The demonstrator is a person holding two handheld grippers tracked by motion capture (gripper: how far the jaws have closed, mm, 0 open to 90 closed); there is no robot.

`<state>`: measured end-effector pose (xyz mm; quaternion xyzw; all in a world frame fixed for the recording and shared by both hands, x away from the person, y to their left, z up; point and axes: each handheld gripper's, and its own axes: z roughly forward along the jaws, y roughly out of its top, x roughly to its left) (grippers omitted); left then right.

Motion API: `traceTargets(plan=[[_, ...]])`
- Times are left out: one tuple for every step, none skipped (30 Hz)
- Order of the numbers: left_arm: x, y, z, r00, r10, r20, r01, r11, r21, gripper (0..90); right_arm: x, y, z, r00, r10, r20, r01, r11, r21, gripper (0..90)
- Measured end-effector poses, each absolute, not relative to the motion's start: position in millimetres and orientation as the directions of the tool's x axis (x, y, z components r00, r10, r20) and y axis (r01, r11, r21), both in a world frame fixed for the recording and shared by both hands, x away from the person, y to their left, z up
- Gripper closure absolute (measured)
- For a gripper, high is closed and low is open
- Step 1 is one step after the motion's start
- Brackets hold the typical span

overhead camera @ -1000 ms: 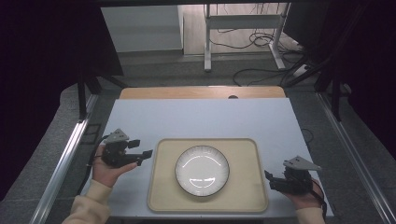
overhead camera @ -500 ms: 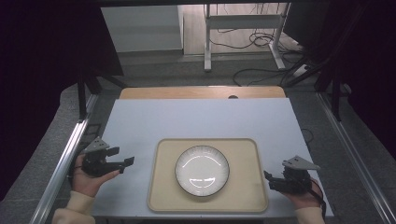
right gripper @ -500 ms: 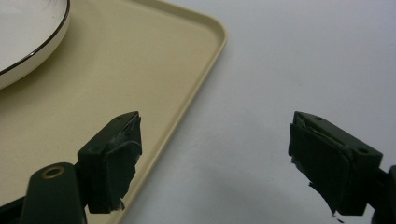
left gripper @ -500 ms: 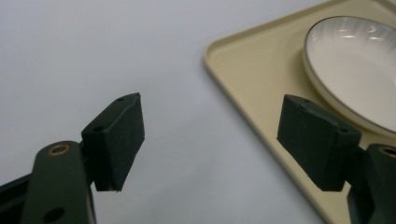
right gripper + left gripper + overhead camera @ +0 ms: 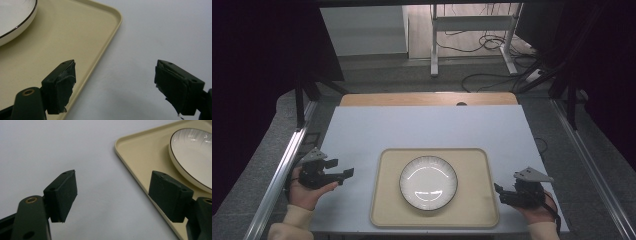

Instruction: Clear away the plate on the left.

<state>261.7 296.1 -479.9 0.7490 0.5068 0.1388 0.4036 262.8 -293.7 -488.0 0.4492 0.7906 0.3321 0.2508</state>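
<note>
A white plate (image 5: 428, 182) sits in the middle of a beige tray (image 5: 387, 210) at lower centre of the high view. The left gripper (image 5: 343, 175) and right gripper (image 5: 498, 189) flank the tray with jaws spread wide and empty, likely poised to take its side edges. The person's forearms are cut off at the bottom, and black curtains hide the room's sides.

The gripper (image 5: 113, 85) rose from the bottom of the frame with its two black jaws spread wide and nothing between them. A beige tray (image 5: 82, 37) filled the upper left, its rounded corner near top centre, with a white plate (image 5: 12, 17) at the far upper left. The right half was pale table (image 5: 170, 30).
</note>
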Motion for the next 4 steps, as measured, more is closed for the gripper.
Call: traceTargets(plan=[[262.2, 296.5, -479.8, 0.446, 0.871, -0.205, 0.647, -0.156, 0.746, 22.1, 262.7, -293.9, -488.0, -0.47, 0.877, -0.098, 0.544, 0.375, 0.751, 17.7], [262.6, 296.4, -480.0, 0.445, 0.872, -0.206, 0.648, -0.155, 0.746, 22.1, 262.4, -294.1, -488.1, -0.469, 0.878, -0.097, 0.544, 0.374, 0.751, 17.7], [263.0, 295.8, -480.5, 0.446, 0.871, -0.203, 0.65, -0.159, 0.743, 22.1, 262.2, -294.4, -488.1, -0.469, 0.878, -0.097, 0.544, 0.374, 0.751, 17.7], [263.5, 294.8, -481.7, 0.448, 0.872, -0.199, 0.651, -0.166, 0.74, 22.1, 261.8, -294.9, -487.9, -0.469, 0.878, -0.097, 0.544, 0.373, 0.751, 17.7]])
